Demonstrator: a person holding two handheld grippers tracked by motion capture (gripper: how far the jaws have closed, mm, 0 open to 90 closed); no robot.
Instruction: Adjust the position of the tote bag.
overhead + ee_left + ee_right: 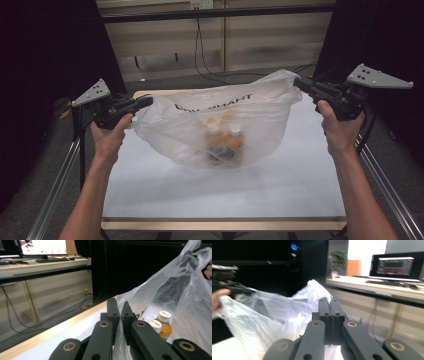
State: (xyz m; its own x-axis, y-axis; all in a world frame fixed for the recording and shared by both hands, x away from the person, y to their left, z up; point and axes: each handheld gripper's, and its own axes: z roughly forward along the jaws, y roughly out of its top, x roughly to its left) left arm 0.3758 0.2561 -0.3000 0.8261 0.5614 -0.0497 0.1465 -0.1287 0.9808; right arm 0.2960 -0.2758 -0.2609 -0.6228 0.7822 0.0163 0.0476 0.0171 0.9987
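**Op:** Notes from my station. Clear plastic bag (220,120) with black lettering hangs stretched between my two grippers over the white table (280,185); its belly sags to the tabletop near the middle, slightly toward the far side. Inside, at the bottom, bottles with orange contents and white caps (227,142), standing close together. In the left gripper view I make out two of them (162,323), side by side, caps up.

**Obs:** And the jaws?

**Op:** Left gripper (142,102) is pinched tight on the bag's left edge; in its own view the film (175,295) runs down between the two closed black jaws (119,311). Right gripper (302,84) is clamped the same way on the right edge, higher up; in the right gripper view a bunched fold of plastic (317,292) rises just behind the closed tips (329,308).

**Obs:** Hands?

**Op:** Left hand (107,137) and right hand (340,132) each wrap a grip from below, forearms coming in from the near edge, well apart. The bag mouth is drawn wide between them.

**Obs:** Surroundings?

**Op:** Wooden rim on the table (225,222), dark curtains either side, cables along the back wall (202,55). Desk with a monitor (395,266) in the right gripper view.
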